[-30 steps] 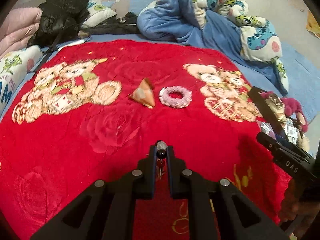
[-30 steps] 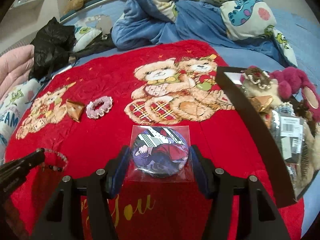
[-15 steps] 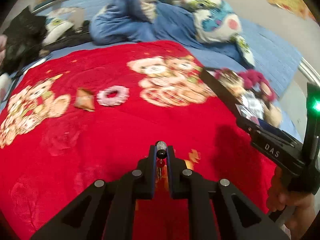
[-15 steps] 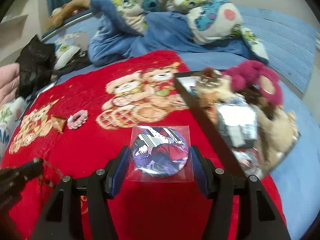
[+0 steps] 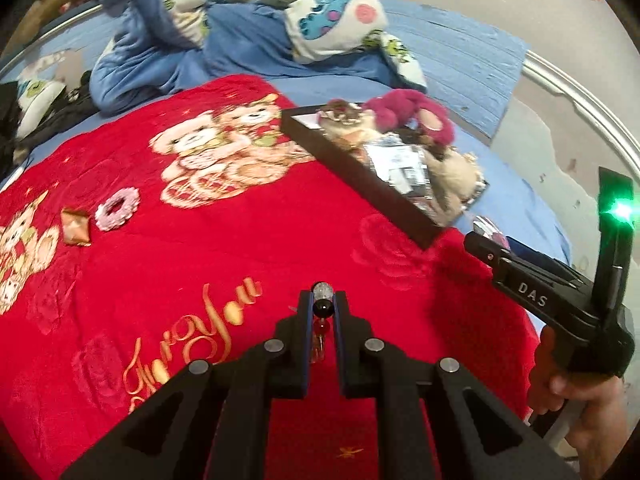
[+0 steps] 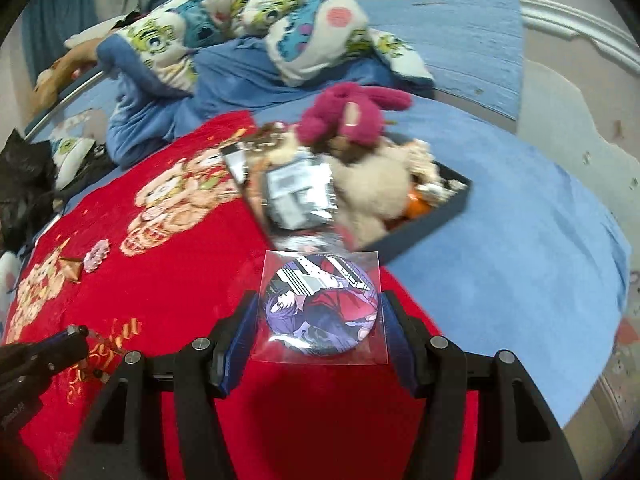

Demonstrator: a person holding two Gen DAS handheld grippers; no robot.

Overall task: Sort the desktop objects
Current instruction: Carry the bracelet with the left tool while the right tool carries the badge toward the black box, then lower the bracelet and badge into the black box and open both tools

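My left gripper is shut on a beaded bracelet, with clear, black and red beads showing between its fingers over the red blanket. My right gripper is shut on a round picture badge in a clear sleeve, just short of the near end of a black tray. The tray holds plush toys and packets, among them a pink plush. A pink scrunchie and a golden-brown wedge packet lie at the blanket's left.
A heaped blue cartoon-print duvet lies behind the blanket. Blue sheet spreads to the right, ending at a silver bed rail. Dark clothes sit at the far left. A hand holds the right gripper's handle.
Both grippers have swung right toward the tray, each with its object still in it. The scrunchie and wedge packet have slid to the left of both views; the tray looms nearer.
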